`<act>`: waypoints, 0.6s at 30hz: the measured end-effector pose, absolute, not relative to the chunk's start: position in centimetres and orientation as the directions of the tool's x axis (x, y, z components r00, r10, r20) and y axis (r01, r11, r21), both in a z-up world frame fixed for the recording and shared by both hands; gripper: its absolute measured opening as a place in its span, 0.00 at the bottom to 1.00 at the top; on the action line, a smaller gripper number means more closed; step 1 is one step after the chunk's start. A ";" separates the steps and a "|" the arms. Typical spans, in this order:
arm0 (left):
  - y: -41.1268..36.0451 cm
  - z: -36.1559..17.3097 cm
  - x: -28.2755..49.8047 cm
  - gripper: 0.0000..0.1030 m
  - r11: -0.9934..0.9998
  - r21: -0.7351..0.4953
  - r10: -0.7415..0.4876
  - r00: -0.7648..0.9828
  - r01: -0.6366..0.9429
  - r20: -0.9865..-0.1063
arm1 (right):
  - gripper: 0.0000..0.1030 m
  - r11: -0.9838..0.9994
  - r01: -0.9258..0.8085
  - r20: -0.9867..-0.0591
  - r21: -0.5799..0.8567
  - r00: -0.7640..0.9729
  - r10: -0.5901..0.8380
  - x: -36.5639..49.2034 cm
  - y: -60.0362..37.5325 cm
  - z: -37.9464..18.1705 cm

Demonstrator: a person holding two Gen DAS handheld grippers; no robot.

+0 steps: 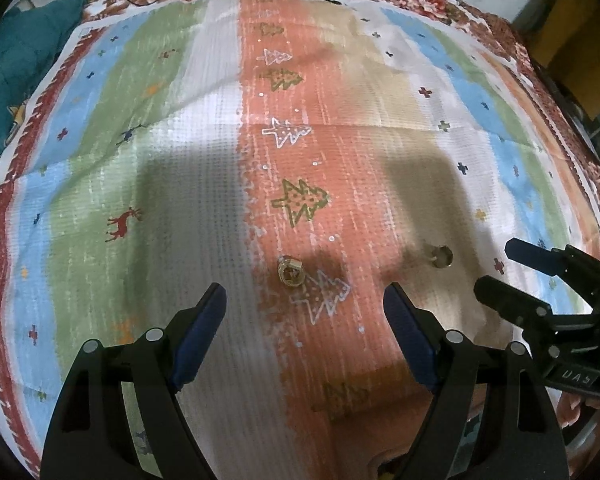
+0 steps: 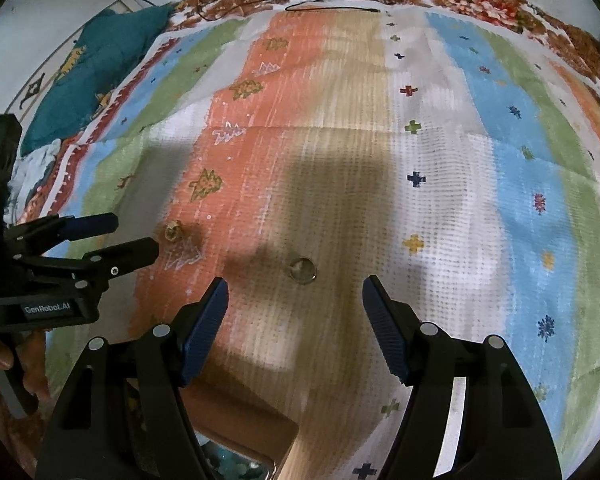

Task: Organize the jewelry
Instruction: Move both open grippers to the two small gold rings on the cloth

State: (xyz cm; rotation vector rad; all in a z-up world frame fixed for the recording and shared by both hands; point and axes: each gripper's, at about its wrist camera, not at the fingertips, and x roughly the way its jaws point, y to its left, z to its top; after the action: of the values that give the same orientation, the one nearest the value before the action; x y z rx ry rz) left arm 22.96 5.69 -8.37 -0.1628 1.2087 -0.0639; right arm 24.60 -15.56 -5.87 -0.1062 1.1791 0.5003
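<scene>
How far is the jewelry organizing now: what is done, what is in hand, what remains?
Nothing looks done yet. The gold ring and the silver ring both lie loose and apart on the striped cloth. Nothing is in hand: the left gripper and the right gripper are open and empty, each pointing at one ring. Both rings remain to be picked up and put away.

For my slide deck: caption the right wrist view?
Open right gripper poised over a silver ring on the striped cloth.
</scene>
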 end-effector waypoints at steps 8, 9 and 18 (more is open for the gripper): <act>5.8 -9.3 23.9 0.74 0.988 -0.148 -0.130 0.326 -0.033 -0.936 | 0.67 0.882 -0.436 -0.912 0.177 0.265 0.313 25.3 -14.7 -7.0; 5.8 -9.4 24.0 0.71 0.989 -0.147 -0.129 0.324 -0.032 -0.937 | 0.67 0.883 -0.436 -0.913 0.175 0.263 0.312 25.4 -14.6 -7.1; 5.9 -10.5 25.2 0.60 0.990 -0.132 -0.114 0.297 -0.040 -0.948 | 0.63 0.881 -0.442 -0.922 0.169 0.246 0.300 26.1 -13.9 -8.3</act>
State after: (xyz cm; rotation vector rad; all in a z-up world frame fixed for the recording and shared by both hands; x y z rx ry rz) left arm 25.18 5.92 -10.46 -0.1396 1.2701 -0.0490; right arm 26.12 -13.94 -8.31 -0.1354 1.2217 0.5085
